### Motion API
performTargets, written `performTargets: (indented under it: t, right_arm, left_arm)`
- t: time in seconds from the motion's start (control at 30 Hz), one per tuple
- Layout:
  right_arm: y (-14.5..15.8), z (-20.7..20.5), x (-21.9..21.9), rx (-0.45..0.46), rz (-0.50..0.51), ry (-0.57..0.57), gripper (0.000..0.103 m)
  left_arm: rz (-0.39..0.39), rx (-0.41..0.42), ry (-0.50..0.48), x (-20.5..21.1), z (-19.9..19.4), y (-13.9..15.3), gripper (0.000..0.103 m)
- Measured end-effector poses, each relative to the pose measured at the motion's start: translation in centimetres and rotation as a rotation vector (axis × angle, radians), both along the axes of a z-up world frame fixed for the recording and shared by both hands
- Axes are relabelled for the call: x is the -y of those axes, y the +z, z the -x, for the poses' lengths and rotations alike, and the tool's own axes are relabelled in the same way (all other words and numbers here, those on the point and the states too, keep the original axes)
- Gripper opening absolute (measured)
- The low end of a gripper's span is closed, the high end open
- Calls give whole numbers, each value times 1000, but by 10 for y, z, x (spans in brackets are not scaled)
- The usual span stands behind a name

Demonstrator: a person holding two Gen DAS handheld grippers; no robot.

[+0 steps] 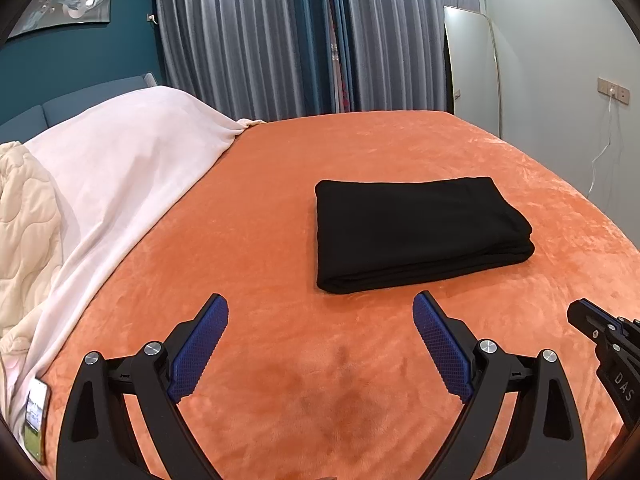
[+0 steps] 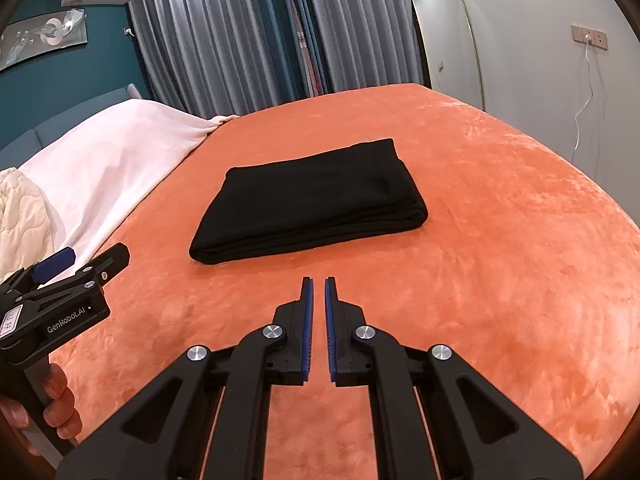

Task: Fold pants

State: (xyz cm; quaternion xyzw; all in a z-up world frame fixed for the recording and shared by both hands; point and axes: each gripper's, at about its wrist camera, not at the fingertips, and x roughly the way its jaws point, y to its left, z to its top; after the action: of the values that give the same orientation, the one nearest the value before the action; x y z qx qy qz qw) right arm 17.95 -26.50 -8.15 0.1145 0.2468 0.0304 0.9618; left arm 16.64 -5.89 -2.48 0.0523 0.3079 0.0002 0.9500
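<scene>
The black pants (image 1: 420, 232) lie folded into a thick flat rectangle on the orange bedspread (image 1: 280, 220); the right wrist view shows the same pants (image 2: 308, 208) ahead of the fingers. My left gripper (image 1: 320, 312) hovers over the bedspread just short of the pants' near edge, open wide, nothing between its blue pads. My right gripper (image 2: 319, 282) is shut, its pads almost together with nothing between them, a short way in front of the pants. Each gripper shows at the edge of the other's view: the right gripper (image 1: 576, 316) and the left gripper (image 2: 96, 260).
A white blanket (image 1: 120, 168) and a cream quilt (image 1: 24, 216) cover the head of the bed at left. A phone (image 1: 36, 416) lies by the near left edge. Grey curtains (image 1: 248, 40), a standing mirror (image 1: 472, 68) and a wall socket with a cable (image 1: 612, 92) are beyond the bed. A hand (image 2: 56, 396) holds the left gripper's handle.
</scene>
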Motion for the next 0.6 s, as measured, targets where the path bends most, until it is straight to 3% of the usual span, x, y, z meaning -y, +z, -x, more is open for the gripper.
performTargets:
  t: [0.6]
  right_arm:
    - [4,3,-3,1,6,1,6]
  left_arm:
    - [9,9,-6,1,5,6,91]
